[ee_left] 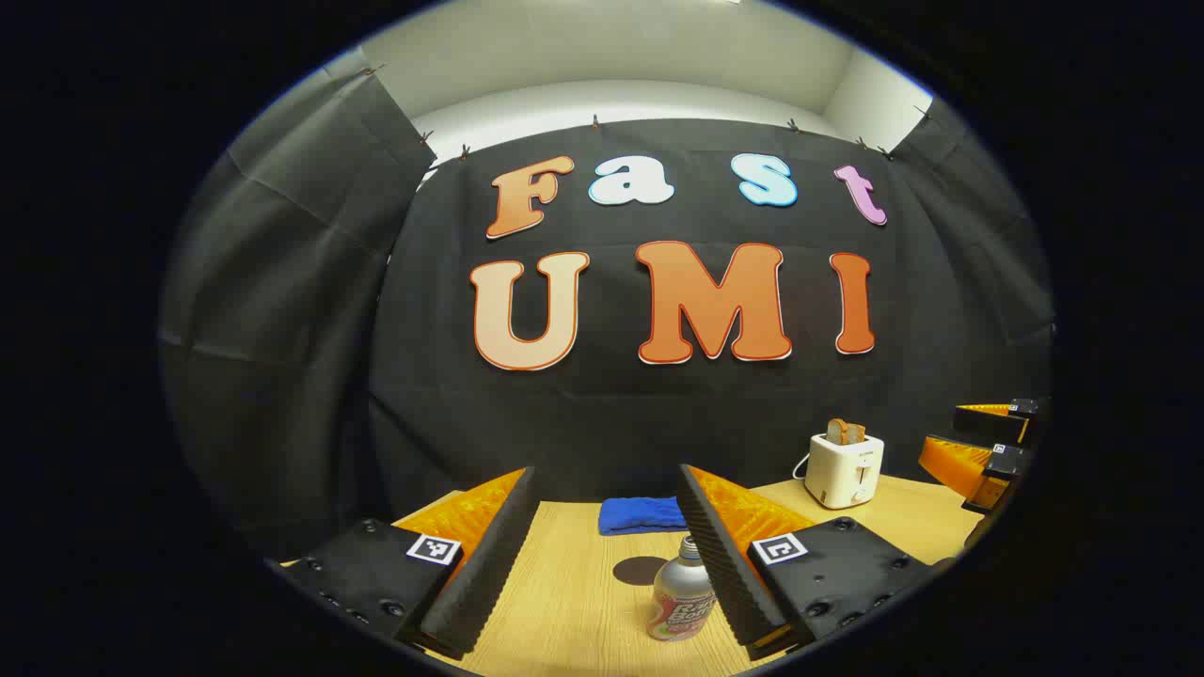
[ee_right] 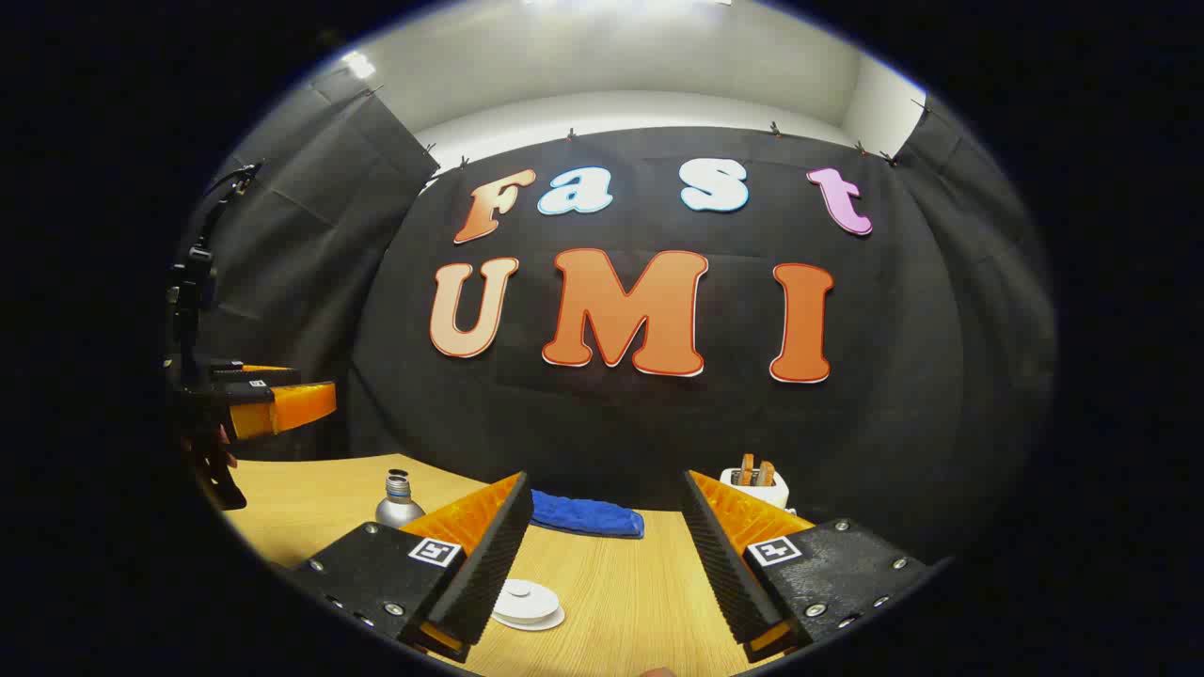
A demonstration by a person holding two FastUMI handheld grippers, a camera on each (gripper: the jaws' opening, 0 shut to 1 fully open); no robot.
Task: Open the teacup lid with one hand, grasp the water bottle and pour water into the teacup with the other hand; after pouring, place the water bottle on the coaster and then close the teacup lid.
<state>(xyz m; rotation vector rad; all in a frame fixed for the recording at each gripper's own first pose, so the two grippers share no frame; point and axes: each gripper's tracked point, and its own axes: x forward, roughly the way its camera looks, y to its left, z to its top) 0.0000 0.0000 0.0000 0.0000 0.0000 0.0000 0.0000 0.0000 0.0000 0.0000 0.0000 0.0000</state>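
In the left gripper view, the left gripper (ee_left: 607,527) hangs above a light wooden table (ee_left: 574,602) with its two fingers spread wide apart and nothing held between them. A silver water bottle (ee_left: 682,600) stands upright on the table, low down between the fingers, just beside the finger on the right of the picture, which hides part of it. The bottle has no cap on its neck. A small dark round coaster (ee_left: 640,570) lies flat on the table just beside the bottle, a little farther back. A folded blue cloth (ee_left: 644,515) lies near the back wall. A white toaster (ee_left: 846,468) with slices of bread sticking out of the top stands at the back on the right side. The right gripper (ee_left: 988,442) shows at the far right edge, up in the air. In the right gripper view, the right gripper (ee_right: 602,536) also has its fingers wide apart and empty. A white teacup lid (ee_right: 527,602) shows on the table low down, just beside the finger on the left of the picture. The cup under it is too hidden to make out. The bottle (ee_right: 399,500) stands farther back on the left, partly behind that finger. The blue cloth (ee_right: 585,514) and the toaster (ee_right: 752,481) are at the back. The left gripper (ee_right: 273,400) is at the left edge, held in a hand (ee_right: 212,456).
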